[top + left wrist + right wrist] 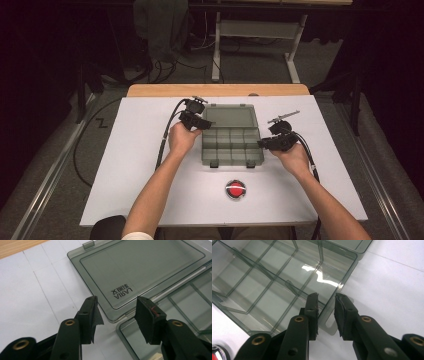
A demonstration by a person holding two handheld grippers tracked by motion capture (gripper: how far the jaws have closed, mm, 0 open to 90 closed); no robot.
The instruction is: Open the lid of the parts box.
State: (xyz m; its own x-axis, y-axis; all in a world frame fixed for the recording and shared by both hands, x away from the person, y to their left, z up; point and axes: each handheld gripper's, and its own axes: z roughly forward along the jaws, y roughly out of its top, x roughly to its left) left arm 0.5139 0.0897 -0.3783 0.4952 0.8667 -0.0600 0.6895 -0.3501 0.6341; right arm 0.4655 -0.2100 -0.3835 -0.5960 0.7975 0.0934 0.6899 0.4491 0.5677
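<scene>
High view: a compartment box (232,145) lies open near the middle of the bench (150,190), lid (229,116) laid flat toward the far edge. Left gripper (197,121) sits at the lid's left corner; right gripper (264,143) at the box's right wall.

Left gripper view: jaws parted, nothing between them, lid corner just beyond.

Right gripper view: jaws narrowly apart astride the wall; whether the pads press it I cannot tell.

Risk: an unsteadied box could slide.

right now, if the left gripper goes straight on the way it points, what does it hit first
Most likely the near corner of the open lid of the organizer box; the left gripper has open jaws either side of it, though depth is unclear.
</scene>
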